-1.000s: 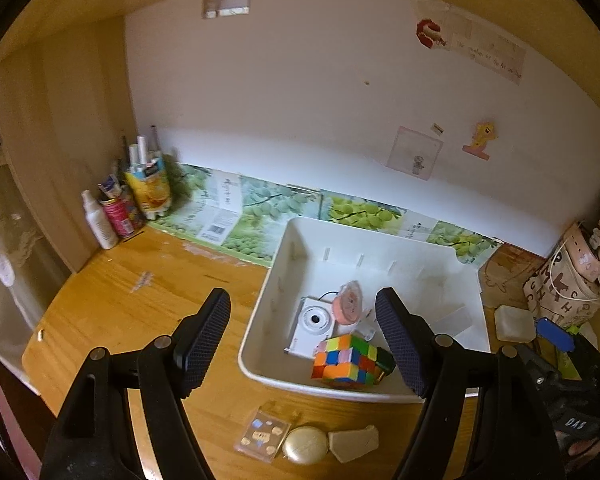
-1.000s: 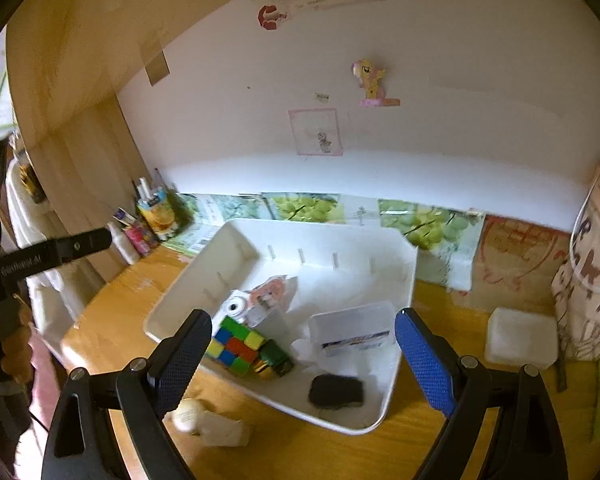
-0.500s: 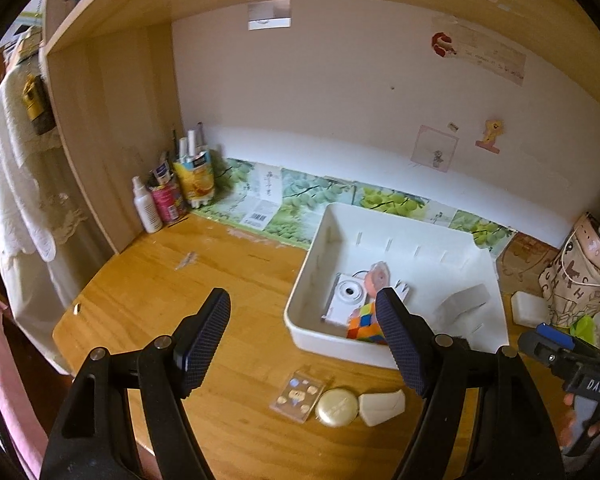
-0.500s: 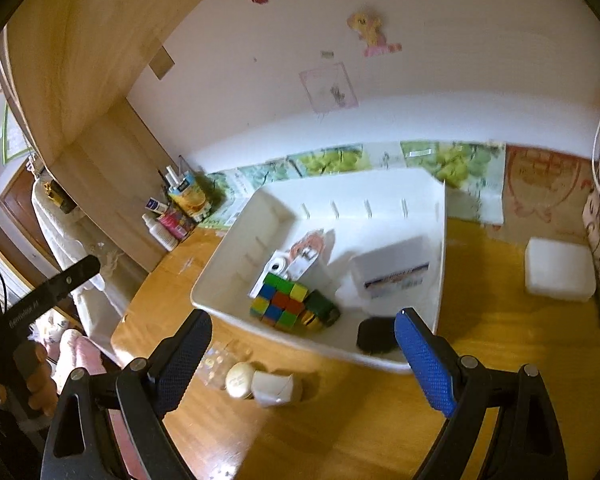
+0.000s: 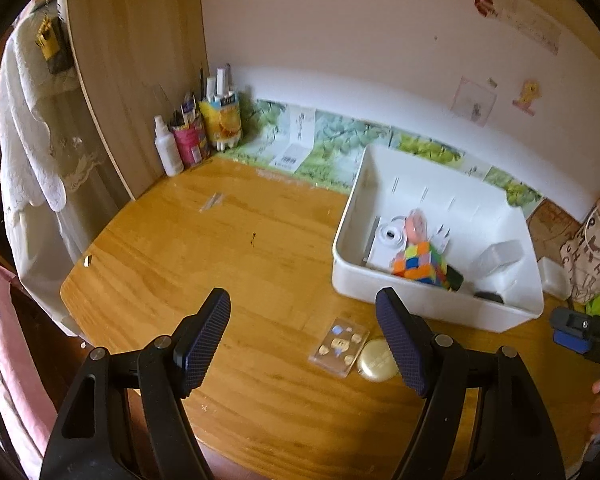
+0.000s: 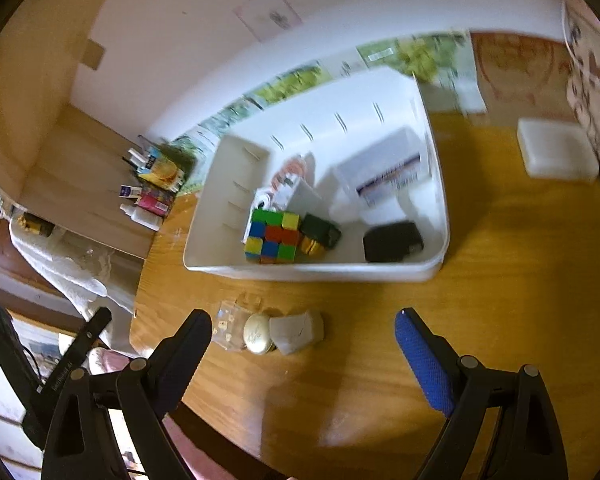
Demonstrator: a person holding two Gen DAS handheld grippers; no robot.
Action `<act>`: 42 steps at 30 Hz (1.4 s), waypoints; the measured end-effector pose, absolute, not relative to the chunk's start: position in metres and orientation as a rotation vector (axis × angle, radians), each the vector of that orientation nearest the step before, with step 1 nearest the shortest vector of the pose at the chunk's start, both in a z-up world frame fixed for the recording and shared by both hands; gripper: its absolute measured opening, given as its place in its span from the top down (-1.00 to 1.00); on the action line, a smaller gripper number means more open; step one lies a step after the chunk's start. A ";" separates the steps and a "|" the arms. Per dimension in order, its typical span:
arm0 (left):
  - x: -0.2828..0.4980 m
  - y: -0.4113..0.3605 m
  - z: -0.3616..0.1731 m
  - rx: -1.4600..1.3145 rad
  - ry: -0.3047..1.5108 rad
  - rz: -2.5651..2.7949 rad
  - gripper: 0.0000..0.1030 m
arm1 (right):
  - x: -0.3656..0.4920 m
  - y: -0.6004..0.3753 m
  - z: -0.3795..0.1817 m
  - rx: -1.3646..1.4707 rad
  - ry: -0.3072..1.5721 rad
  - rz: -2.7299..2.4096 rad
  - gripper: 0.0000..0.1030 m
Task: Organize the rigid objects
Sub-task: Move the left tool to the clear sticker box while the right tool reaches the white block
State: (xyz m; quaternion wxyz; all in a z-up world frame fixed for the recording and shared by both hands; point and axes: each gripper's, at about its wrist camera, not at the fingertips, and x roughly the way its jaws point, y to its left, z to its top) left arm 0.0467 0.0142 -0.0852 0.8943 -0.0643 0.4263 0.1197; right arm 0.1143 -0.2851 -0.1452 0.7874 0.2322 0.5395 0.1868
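Wooden desk (image 5: 228,248) under a shelf alcove, white wall behind.

Left gripper (image 5: 304,340): spread wide, nothing between the pads, hanging over bare wood at the near edge. Right gripper (image 6: 304,360): likewise spread and holding nothing, above the desk's front edge.

Just ahead of both, three loose items in a row on the wood: one clear flat card case (image 5: 339,347), one round gold compact (image 5: 376,365) touching it, one white angular piece (image 6: 297,332) beside the compact, seen only from the right wrist.

Beyond the row, one white bin (image 6: 312,272). Inside, counted: one colour cube (image 6: 273,235) near the front wall, one dark green object (image 6: 321,229) beside it, one black flat object (image 6: 393,241) toward the right corner, one white box with a label (image 6: 384,170), one white camera (image 5: 388,242), one pink piece (image 5: 416,224) leaning behind it.

Farther out: one white lidded box (image 6: 556,154) right of the bin, one patterned bag (image 5: 596,252), and at the back-left corner one white spray bottle (image 5: 168,152), one pink cup (image 5: 190,140), one yellow holder (image 5: 222,120).
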 end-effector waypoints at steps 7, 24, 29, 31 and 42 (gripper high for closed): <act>0.054 0.017 -0.102 -0.091 0.953 0.179 -0.52 | 0.118 -0.270 -0.175 0.572 1.315 0.304 -0.82; 0.097 0.005 -0.160 0.109 1.183 -0.108 -0.52 | 0.122 -0.236 -0.243 0.868 1.534 0.092 -0.82; 0.110 0.002 -0.184 0.128 1.293 -0.200 -0.52 | 0.122 -0.225 -0.255 0.948 1.571 0.026 -0.82; 0.114 -0.002 -0.192 0.155 1.325 -0.231 -0.52 | 0.124 -0.221 -0.259 0.963 1.578 -0.004 -0.82; 0.126 -0.016 -0.228 0.272 1.442 -0.354 -0.52 | 0.136 -0.197 -0.268 0.955 1.590 -0.152 -0.66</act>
